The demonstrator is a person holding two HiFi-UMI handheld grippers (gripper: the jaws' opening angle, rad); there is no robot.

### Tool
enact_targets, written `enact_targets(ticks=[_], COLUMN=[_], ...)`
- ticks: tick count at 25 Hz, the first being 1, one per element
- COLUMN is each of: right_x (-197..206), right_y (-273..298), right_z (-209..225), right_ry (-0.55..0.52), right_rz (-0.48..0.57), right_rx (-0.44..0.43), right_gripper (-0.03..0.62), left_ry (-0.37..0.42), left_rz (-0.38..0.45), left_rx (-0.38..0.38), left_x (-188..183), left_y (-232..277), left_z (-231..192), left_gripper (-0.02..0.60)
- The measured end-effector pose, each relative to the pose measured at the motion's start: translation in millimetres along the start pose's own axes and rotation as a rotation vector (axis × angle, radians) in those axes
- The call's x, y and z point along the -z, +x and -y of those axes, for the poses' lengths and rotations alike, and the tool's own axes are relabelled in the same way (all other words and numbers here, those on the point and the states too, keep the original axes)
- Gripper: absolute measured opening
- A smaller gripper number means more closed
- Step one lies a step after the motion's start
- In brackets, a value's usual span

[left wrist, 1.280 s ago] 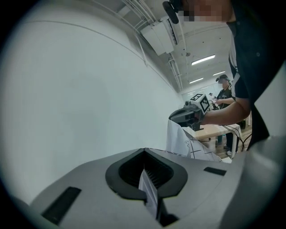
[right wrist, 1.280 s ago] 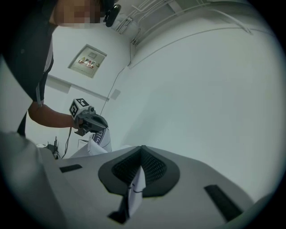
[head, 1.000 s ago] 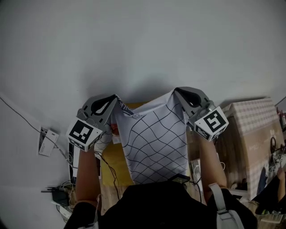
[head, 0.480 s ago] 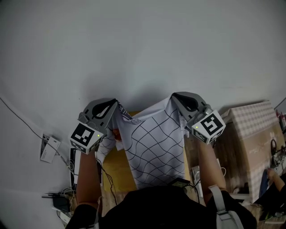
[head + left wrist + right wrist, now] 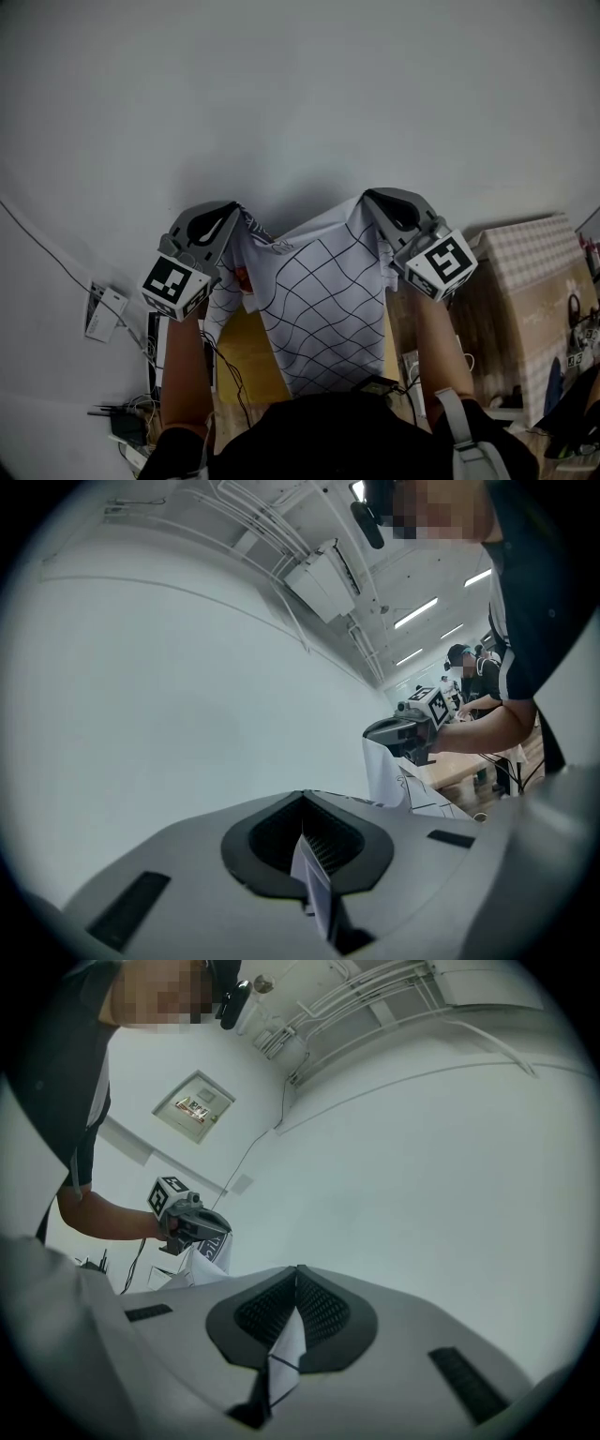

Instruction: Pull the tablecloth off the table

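The cloth hangs lifted, clear of the table.
It has risen slightly in the last second and is stretched between the left claw and right claw, each clamped on a top corner; the pull looks finished.

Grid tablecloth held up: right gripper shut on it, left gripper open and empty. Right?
No: the left gripper is shut on the tablecloth too, cloth pinched between its jaws in the left gripper view. The right gripper grips it as stated.
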State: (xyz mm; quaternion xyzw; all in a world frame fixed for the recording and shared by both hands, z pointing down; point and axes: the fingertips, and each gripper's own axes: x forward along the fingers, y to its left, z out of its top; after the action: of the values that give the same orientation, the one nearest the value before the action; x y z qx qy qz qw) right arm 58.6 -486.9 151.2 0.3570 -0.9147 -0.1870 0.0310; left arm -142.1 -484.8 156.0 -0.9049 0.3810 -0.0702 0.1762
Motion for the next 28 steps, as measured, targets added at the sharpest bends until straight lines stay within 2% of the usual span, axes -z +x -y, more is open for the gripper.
enact_targets(ticks=[13, 28], right_x=[2, 11], right_y=[1, -7], right_z=[-1, 3], right_ry=[-0.022, 0.070], right_rz=[-0.013, -0.002], right_rx=[-0.007, -0.011], right_gripper=[0.018, 0.018], left_ry=[0.005, -0.012], left_rz=[0.001, -0.001], left_rx=[-0.001, 0.013], left_x=[1, 3], left_y=[0, 0], left_z=[3, 10], left_gripper=[0.011, 0.011])
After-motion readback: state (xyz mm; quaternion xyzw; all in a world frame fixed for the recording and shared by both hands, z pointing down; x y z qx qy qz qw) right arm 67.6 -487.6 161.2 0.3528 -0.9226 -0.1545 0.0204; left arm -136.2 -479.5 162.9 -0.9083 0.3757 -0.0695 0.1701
